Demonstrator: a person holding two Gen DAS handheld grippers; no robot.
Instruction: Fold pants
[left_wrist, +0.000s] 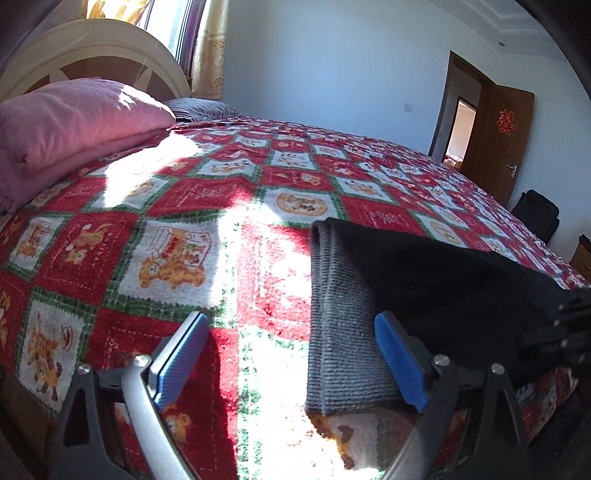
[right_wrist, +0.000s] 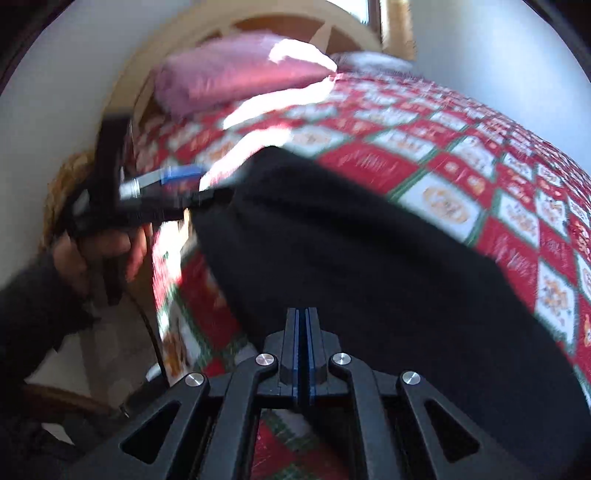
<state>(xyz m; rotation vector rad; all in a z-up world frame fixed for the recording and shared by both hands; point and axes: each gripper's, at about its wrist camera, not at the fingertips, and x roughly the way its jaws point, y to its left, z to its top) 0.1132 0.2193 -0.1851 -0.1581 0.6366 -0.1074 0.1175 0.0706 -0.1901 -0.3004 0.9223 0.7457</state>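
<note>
- My left gripper (left_wrist: 295, 358) stands wide, its 2 blue pads (left_wrist: 400, 360) apart; the right pad sits against the grey ribbed waistband (left_wrist: 343, 325), pinching nothing.
- My right gripper (right_wrist: 303, 321) is pressed closed, pads together; whether black cloth is caught between them I cannot tell.
- The black pants (right_wrist: 369, 266) lie on the near part of the red checked bedspread (left_wrist: 155, 229), waistband end toward my left gripper.
- My left hand (right_wrist: 99, 247) shows blurred in the right view.
- A pink pillow (left_wrist: 74, 118) lies against the headboard (left_wrist: 96, 48).
</note>
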